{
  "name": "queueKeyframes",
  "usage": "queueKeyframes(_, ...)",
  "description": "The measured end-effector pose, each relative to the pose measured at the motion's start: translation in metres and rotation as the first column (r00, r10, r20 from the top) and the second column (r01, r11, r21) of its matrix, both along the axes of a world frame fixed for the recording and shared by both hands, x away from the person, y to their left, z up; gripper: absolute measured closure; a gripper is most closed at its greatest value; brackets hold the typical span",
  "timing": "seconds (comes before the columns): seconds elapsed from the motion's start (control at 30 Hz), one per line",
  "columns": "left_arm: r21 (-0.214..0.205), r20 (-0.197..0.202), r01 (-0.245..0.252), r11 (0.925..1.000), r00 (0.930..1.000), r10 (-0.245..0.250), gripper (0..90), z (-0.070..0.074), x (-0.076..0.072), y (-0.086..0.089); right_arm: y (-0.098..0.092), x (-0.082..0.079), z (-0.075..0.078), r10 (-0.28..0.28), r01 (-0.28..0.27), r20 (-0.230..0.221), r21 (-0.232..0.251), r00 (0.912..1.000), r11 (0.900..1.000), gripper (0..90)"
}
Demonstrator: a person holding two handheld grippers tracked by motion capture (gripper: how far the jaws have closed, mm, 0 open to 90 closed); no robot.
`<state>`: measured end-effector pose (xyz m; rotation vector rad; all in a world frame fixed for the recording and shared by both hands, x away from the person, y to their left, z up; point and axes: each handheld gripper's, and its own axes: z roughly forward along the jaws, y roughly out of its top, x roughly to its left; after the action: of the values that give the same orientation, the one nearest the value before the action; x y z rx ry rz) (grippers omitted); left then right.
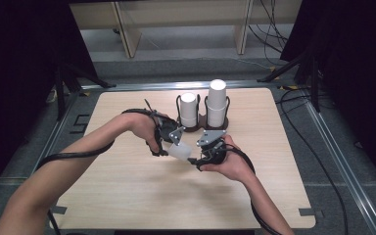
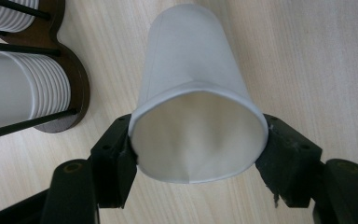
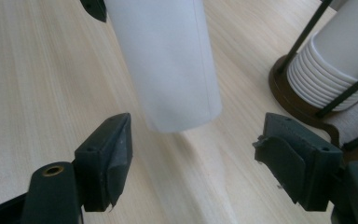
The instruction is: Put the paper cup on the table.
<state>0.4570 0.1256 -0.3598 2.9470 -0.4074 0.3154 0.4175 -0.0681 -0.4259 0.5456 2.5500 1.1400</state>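
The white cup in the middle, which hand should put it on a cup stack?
Probably the left. The left gripper is already clamped on the white cup at its rim, while the right gripper is open, its jaws apart and not touching the cup. The cup stacks stand just behind.

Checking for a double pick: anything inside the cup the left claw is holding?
The left gripper view looks straight into the cup: bare white inside, no second cup nested in it. The left claw squeezes the rim slightly oval. The very bottom is dim, so not fully clear.

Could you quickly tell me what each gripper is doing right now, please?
Left gripper: shut on the cup at its rim.
Right gripper: open, jaws apart at the cup's base.
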Motion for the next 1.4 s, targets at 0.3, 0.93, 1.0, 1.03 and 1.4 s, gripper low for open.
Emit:
queueKeyframes(0.3, 0.023, 0.000, 0.019, 0.9996, 0.9998, -0.019, 33.6, 0.001, 0.000, -0.002, 0.014, 0.002, -0.001, 0.075, -0.075, 0.004, 0.021, 0.9972, 0.9970, 25.6)
queueKeyframes(0.93, 0.007, -0.018, 0.015, 0.9999, 0.9997, -0.015, 33.7, -0.001, -0.004, -0.002, 0.027, 0.010, -0.007, 0.126, -0.126, -0.014, 0.030, 0.9919, 0.9916, 24.4)
queueKeyframes(1.0, 0.033, -0.009, 0.039, 0.9987, 0.9992, -0.038, 33.8, 0.001, -0.002, -0.003, 0.028, 0.012, -0.008, 0.137, -0.137, -0.002, 0.026, 0.9906, 0.9903, 24.4)
queueKeyframes(1.03, 0.026, -0.012, 0.034, 0.9991, 0.9993, -0.034, 33.8, 0.001, -0.003, -0.003, 0.028, 0.012, -0.008, 0.135, -0.135, -0.008, 0.026, 0.9908, 0.9906, 24.5)
queueKeyframes(1.4, 0.029, -0.017, 0.047, 0.9985, 0.9988, -0.046, 33.8, 0.001, -0.005, -0.006, 0.031, 0.014, -0.015, 0.146, -0.145, -0.028, 0.022, 0.9890, 0.9892, 25.4)
